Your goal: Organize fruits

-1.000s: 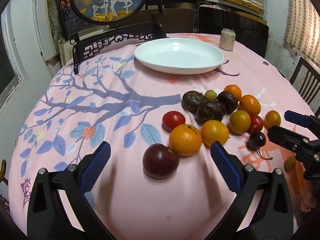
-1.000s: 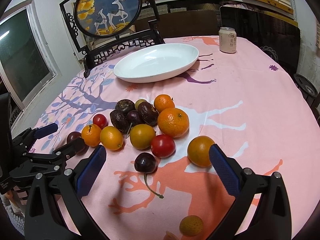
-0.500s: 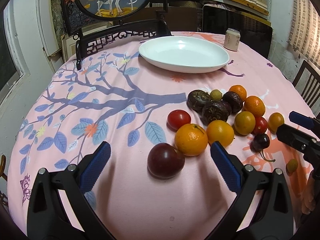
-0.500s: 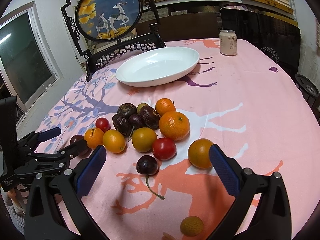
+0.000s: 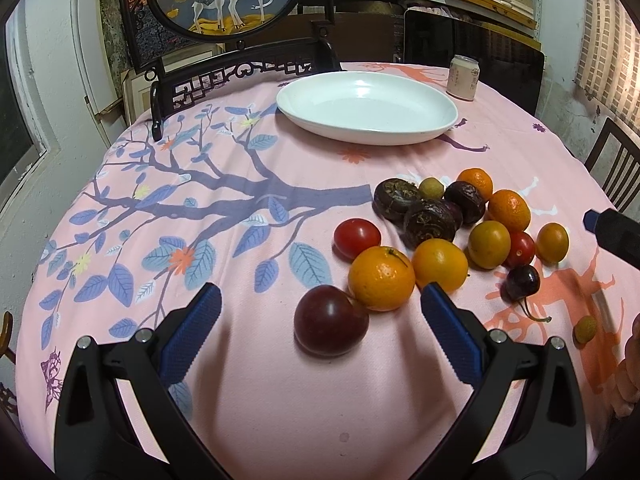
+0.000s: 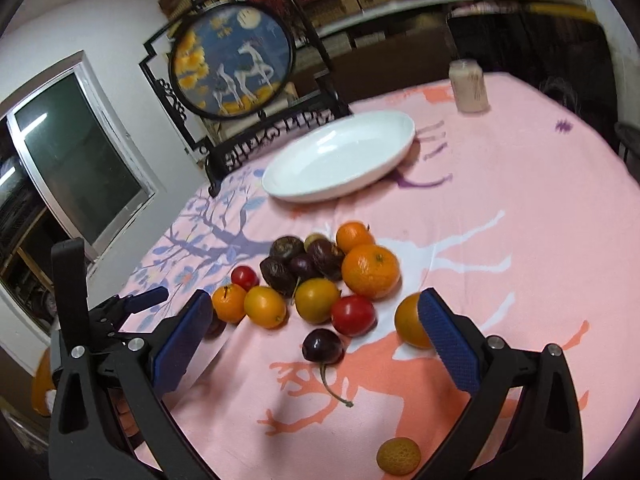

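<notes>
A heap of fruit lies on the pink tablecloth (image 5: pixel 248 380): oranges, red tomatoes, wrinkled dark passion fruits and a cherry. My left gripper (image 5: pixel 320 328) is open, its blue pads either side of a dark plum (image 5: pixel 330 320) that touches an orange (image 5: pixel 381 277). In the right wrist view my right gripper (image 6: pixel 316 336) is open above the stemmed cherry (image 6: pixel 322 345), with a red tomato (image 6: pixel 353 315) just beyond and a small orange (image 6: pixel 409 321) by the right pad. An empty white plate (image 5: pixel 366 106) (image 6: pixel 340 157) sits beyond the heap.
A drink can (image 5: pixel 463 78) (image 6: pixel 468 86) stands past the plate. A dark carved chair (image 5: pixel 240 72) with a round deer picture is at the table's far edge. A small yellow fruit (image 6: pixel 398 456) lies apart near the front. Another chair (image 5: pixel 616 168) stands at the right.
Both grippers have drawn slightly nearer the fruit. The right wrist view has tilted and swung, and its gripper sits closer over the cherry. No fruit has moved.
</notes>
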